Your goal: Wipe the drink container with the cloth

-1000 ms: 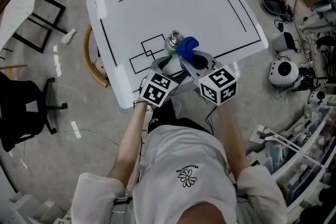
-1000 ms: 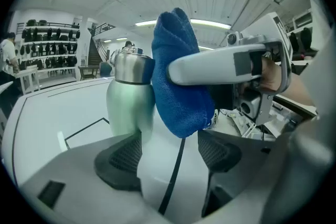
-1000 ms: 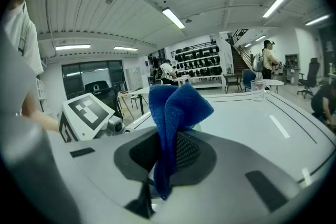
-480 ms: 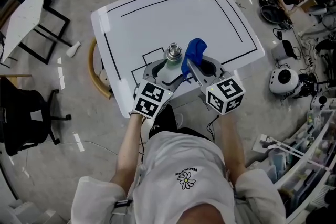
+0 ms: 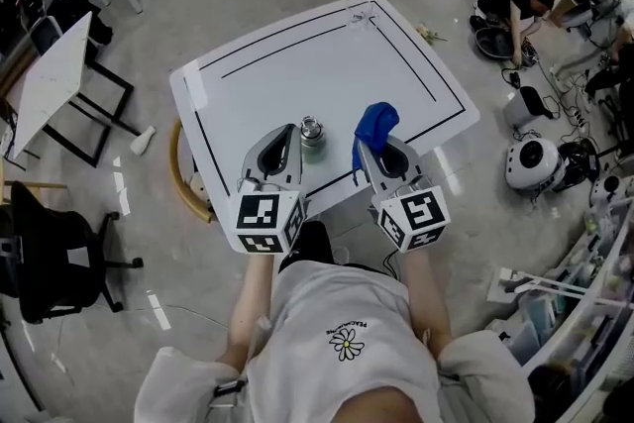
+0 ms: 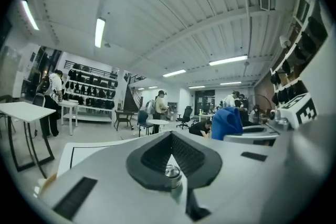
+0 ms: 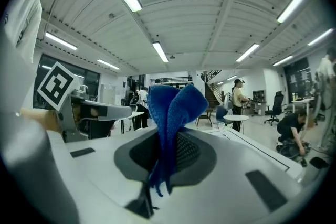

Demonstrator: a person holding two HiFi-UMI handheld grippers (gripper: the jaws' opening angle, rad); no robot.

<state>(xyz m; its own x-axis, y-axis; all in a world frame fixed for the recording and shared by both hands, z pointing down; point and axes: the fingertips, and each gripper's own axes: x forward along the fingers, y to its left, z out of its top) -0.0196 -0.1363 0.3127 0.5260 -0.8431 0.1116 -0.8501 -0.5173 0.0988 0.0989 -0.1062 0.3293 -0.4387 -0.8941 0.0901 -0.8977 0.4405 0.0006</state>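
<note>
Reading the left gripper (image 6: 170, 139) first: its jaws have just snapped together, the pads meet, and there is nothing between them. The right gripper (image 7: 175, 139) is clamped on the blue cloth (image 7: 170, 113). A fold stands up past the tips and a short tail hangs at 6 o'clock. Both grippers point roughly level, up off the desk (image 5: 327, 54).

The drink container (image 5: 312, 131) stands on the desk near its 6 o'clock edge, between the two grippers. It is just at 3 o'clock of the left tips, with the cloth at its own 3 o'clock. Neither gripper appears to touch it.

My read: no wiping contact right now. To do the step well:
- Open the left, come down and take the container low on the body so it can't tip or spin.
- Bring the right down so the free fold of cloth, not the jaw tips, drags over the cap and sides.
- Keep the pinch deep, since a shallow hold would likely let the cloth pull out under friction.

View differences:
- Only the head view shows the container free-standing and its gap to each gripper.
- The left gripper view gives just the metal cap (image 6: 172, 171) peeking below the pads, plus the cloth at 3 o'clock.
- The right gripper view has no container at all. It does settle the cloth grip and shows the left's marker cube (image 7: 56, 84) at 9 o'clock.
</note>
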